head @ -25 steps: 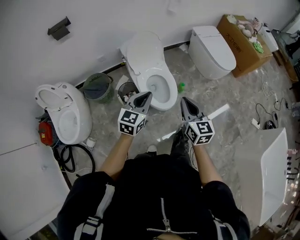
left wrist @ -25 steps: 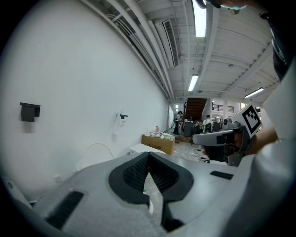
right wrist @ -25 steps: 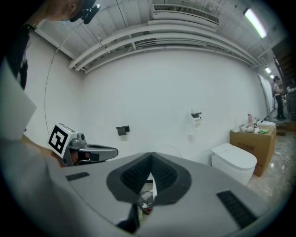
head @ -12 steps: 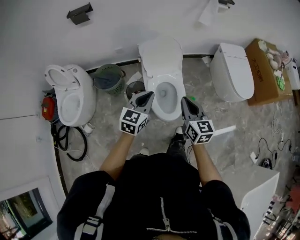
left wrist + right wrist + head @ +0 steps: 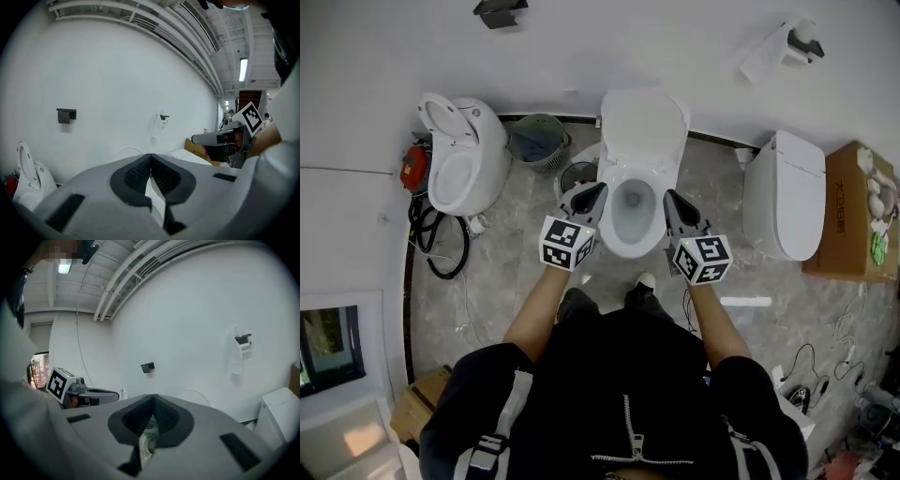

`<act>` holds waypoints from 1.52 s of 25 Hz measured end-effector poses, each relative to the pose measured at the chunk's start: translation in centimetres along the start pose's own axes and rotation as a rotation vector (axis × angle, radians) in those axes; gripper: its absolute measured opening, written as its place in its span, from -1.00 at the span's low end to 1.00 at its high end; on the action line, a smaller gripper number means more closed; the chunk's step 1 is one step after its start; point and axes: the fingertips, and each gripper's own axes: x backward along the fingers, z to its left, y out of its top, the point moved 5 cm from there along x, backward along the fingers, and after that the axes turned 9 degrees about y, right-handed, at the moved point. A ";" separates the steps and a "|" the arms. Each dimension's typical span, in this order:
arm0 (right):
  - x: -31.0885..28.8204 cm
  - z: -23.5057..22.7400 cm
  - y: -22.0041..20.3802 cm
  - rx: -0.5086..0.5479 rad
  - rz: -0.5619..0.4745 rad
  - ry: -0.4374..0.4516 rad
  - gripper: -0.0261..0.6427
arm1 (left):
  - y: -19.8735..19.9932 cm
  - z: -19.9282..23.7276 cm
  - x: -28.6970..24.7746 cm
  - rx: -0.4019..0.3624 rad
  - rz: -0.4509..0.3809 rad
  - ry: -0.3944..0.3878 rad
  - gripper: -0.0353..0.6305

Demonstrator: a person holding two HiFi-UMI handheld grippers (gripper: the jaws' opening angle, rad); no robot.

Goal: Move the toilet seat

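A white toilet (image 5: 619,234) stands at the wall straight ahead, its bowl open and its cover (image 5: 643,127) raised against the wall. I cannot tell whether the seat ring is up with the cover. My left gripper (image 5: 598,188) hovers shut and empty at the bowl's left edge, and my right gripper (image 5: 668,196) hovers shut and empty at its right edge. Neither touches the toilet. The left gripper view shows shut jaws with the wall behind them and the right gripper (image 5: 220,138) alongside. The right gripper view shows shut jaws and the left gripper (image 5: 89,394).
A second toilet (image 5: 464,155) with its seat up stands to the left, and a closed one (image 5: 787,197) to the right beside a cardboard box (image 5: 853,206). A green basket (image 5: 536,141) and a small bin (image 5: 577,173) sit left of the middle toilet. A hose (image 5: 441,244) lies coiled on the floor.
The person has turned, and both grippers swung round with them. The middle toilet, earlier off to the upper left and tilted, now lies straight ahead between the grippers. Both jaws stayed shut.
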 end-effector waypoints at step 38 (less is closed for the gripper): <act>-3.7 -7.6 -20.3 -0.283 0.267 -0.084 -0.77 | -19.8 2.5 -7.7 0.331 0.216 0.025 -0.85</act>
